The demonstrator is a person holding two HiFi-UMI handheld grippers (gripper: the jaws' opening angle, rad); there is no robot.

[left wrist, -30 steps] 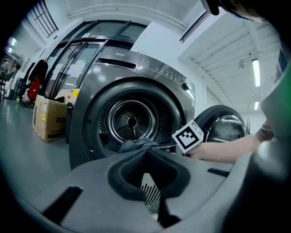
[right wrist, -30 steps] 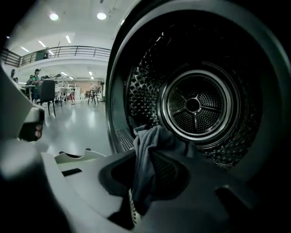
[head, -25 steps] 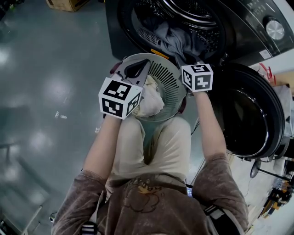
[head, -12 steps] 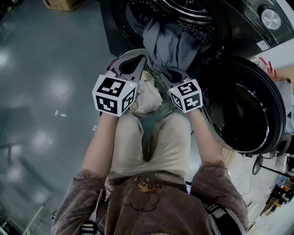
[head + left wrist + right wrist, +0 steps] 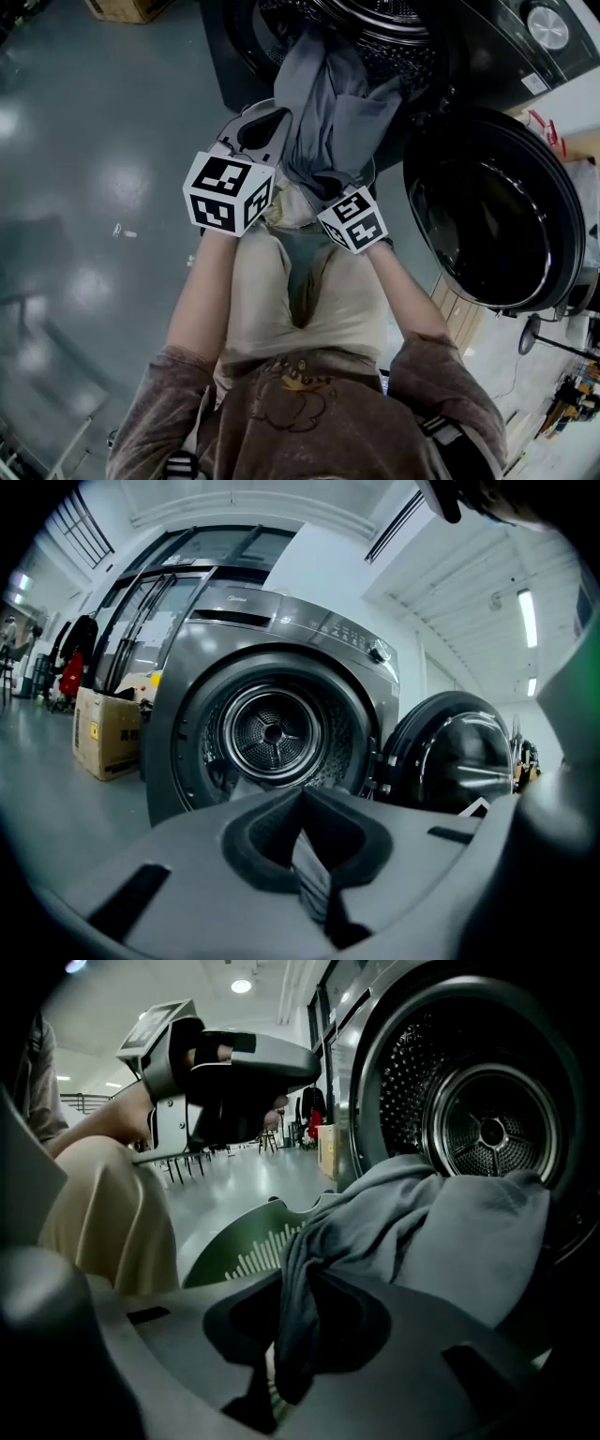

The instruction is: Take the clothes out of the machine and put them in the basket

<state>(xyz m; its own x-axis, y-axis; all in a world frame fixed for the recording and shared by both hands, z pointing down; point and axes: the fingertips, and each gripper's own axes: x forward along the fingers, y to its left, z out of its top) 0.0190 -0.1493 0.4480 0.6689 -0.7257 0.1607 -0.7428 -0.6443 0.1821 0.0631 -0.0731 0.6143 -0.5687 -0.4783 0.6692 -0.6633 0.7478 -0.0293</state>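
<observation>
A grey garment [image 5: 328, 103] hangs out of the washing machine's drum [image 5: 384, 28] and stretches down to my right gripper [image 5: 325, 186], which is shut on a fold of it [image 5: 300, 1269]. Under the cloth sits the green slotted basket [image 5: 248, 1251], mostly covered in the head view, with a white garment [image 5: 281, 204] inside. My left gripper [image 5: 279, 114] hovers at the basket's left side and points at the machine; its jaws [image 5: 305, 855] are shut, and I cannot make out anything held between them.
The round machine door [image 5: 497, 206] stands open on the right. A cardboard box [image 5: 108, 733] rests on the shiny grey floor left of the machine. The person's knees flank the basket from below.
My right gripper has pulled back from the drum and down toward the person, drawing the grey garment out over the basket. The left gripper has stayed put.
</observation>
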